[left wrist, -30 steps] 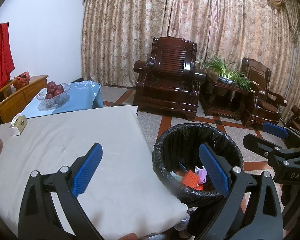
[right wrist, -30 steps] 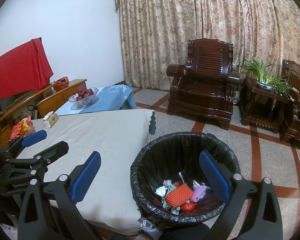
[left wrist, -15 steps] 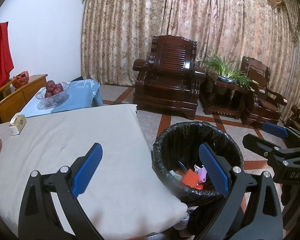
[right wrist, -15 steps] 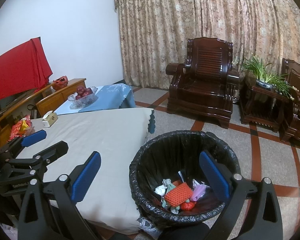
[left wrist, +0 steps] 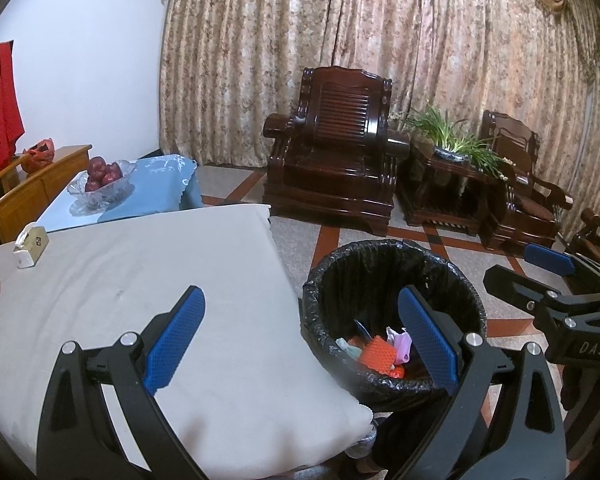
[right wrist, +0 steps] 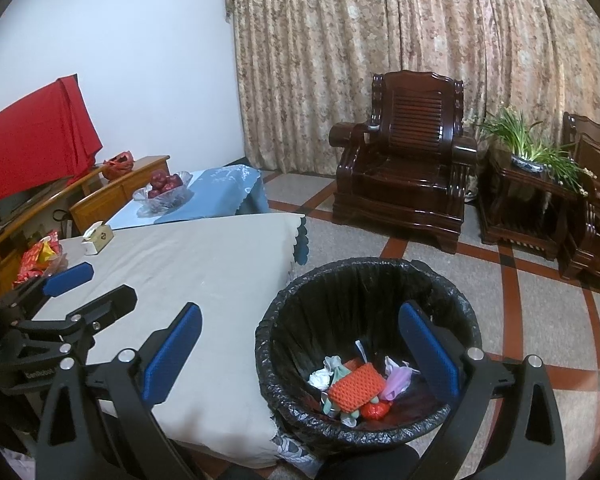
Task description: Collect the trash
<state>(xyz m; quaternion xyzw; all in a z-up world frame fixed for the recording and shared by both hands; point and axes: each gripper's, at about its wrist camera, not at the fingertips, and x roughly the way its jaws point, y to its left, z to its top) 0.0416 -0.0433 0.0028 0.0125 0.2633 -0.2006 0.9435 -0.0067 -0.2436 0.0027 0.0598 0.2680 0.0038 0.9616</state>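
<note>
Trash [right wrist: 356, 390] lies at the bottom of a bin lined with a black bag [right wrist: 296, 360], just ahead of and below the right gripper [right wrist: 300, 352]; that gripper's blue pads are spread wide with nothing between them, its right pad over the bin's mouth and its left pad over the table's grey cloth [right wrist: 204, 264]; the heap shows an orange knitted piece on top, with pale crumpled paper to its left and a pink wrapper to its right. The left gripper [left wrist: 302, 336] hangs open too, empty, its left pad over the cloth and its right pad in front of the bin [left wrist: 332, 280]; the right gripper [left wrist: 548, 280] shows beyond it to the right. Ahead and left of both claws, a tissue box [right wrist: 98, 237] sits on the cloth; farther on, a glass bowl of red fruit [right wrist: 162, 190] rests on a blue cloth; a dark wooden armchair [right wrist: 408, 176] stands well beyond the bin before patterned curtains.
</note>
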